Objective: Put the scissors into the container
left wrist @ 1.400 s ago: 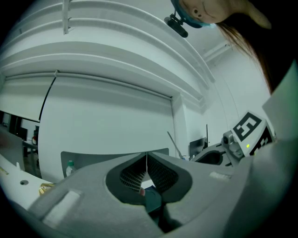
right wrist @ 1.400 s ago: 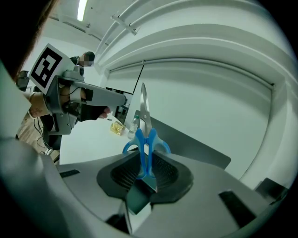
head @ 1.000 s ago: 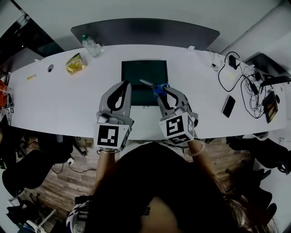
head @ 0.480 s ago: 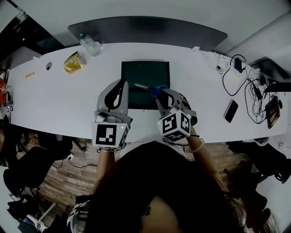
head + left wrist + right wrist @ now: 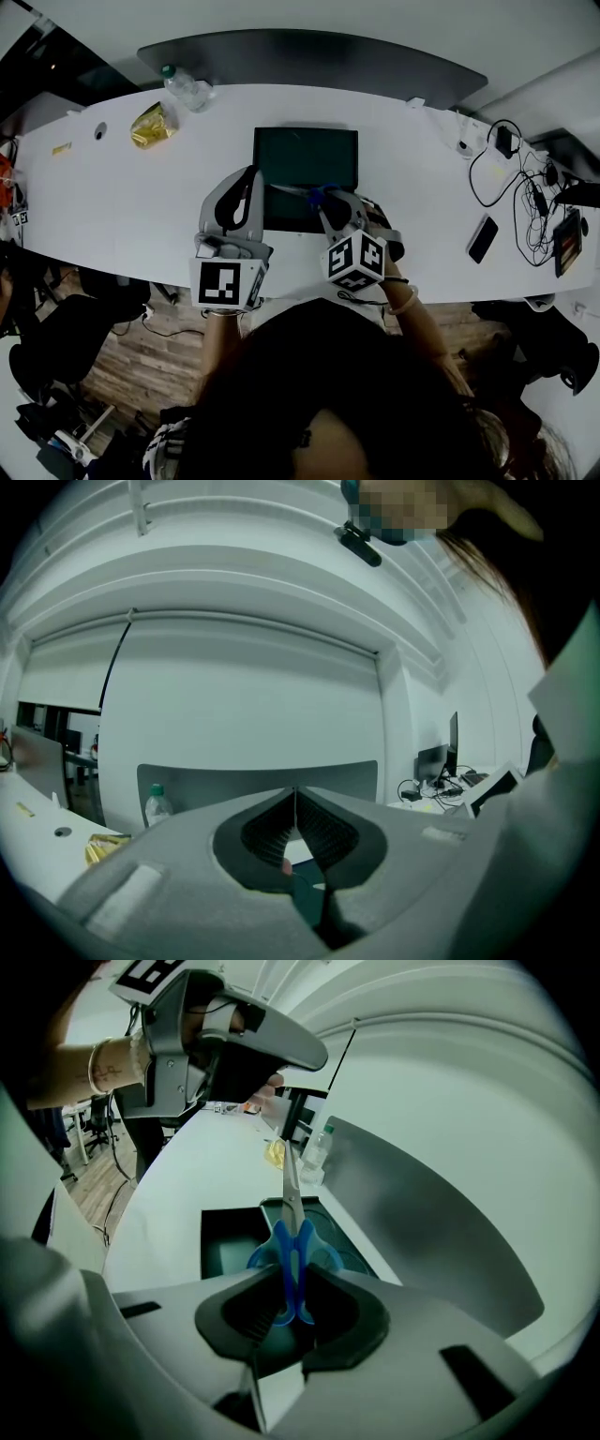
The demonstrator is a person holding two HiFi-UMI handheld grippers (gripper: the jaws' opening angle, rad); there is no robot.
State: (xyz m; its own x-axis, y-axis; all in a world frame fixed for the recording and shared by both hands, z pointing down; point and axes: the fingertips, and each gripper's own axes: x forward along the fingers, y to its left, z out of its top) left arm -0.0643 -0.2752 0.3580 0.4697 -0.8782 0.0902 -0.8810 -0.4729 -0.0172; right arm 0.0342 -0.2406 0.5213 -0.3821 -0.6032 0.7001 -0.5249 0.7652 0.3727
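Observation:
The scissors (image 5: 314, 194) have blue handles and a silver blade that points left. My right gripper (image 5: 323, 199) is shut on their handles and holds them over the near part of the dark rectangular container (image 5: 306, 155). In the right gripper view the handles (image 5: 292, 1258) sit pinched between the pads, the blade (image 5: 290, 1185) reaches forward, and the container (image 5: 225, 1246) lies below. My left gripper (image 5: 247, 184) hovers at the container's left edge. Its jaws are shut with nothing between them (image 5: 295, 795).
A water bottle (image 5: 187, 90) and a yellow snack bag (image 5: 151, 127) lie at the table's far left. A phone (image 5: 483, 238), chargers and cables (image 5: 520, 183) crowd the right end. A grey panel (image 5: 309, 58) stands behind the white table (image 5: 122, 197).
My right gripper has sunk with the scissors, down over the container's near part. The left gripper has shifted a little beside the container.

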